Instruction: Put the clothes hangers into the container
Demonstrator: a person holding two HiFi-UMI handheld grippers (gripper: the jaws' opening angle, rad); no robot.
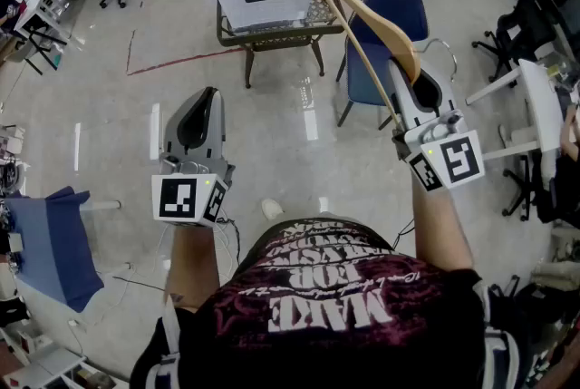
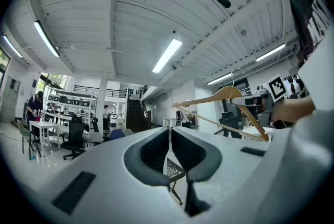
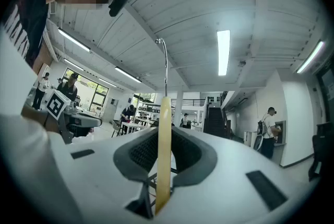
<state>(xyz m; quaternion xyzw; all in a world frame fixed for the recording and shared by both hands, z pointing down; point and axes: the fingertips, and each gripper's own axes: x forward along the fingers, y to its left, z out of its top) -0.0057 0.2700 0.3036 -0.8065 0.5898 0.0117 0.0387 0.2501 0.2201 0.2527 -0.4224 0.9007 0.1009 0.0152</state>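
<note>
The right gripper (image 1: pixel 410 81) sits at the right of the head view, and its jaws pinch a wooden clothes hanger (image 1: pixel 362 11) by the middle of its body. In the right gripper view the hanger (image 3: pixel 164 150) stands edge-on as a pale strip between the two dark pads of that gripper (image 3: pixel 163 139), with its metal hook rising straight up above the jaws. From the grip, the hanger's long arm and its lower bar slant toward the upper middle of the head view, and the far tip lies over the near right corner of the clear plastic container (image 1: pixel 237 6). The container stands at the top centre on a small dark wire counter (image 1: pixel 281 34). A blue chair (image 1: pixel 405 4) is just right of the counter, behind the hanger. The left gripper (image 1: pixel 207 106) is at the left centre, well apart from the hanger, above bare floor; in its own view the jaws of this gripper (image 2: pixel 170 137) are pressed together with nothing between them.
</note>
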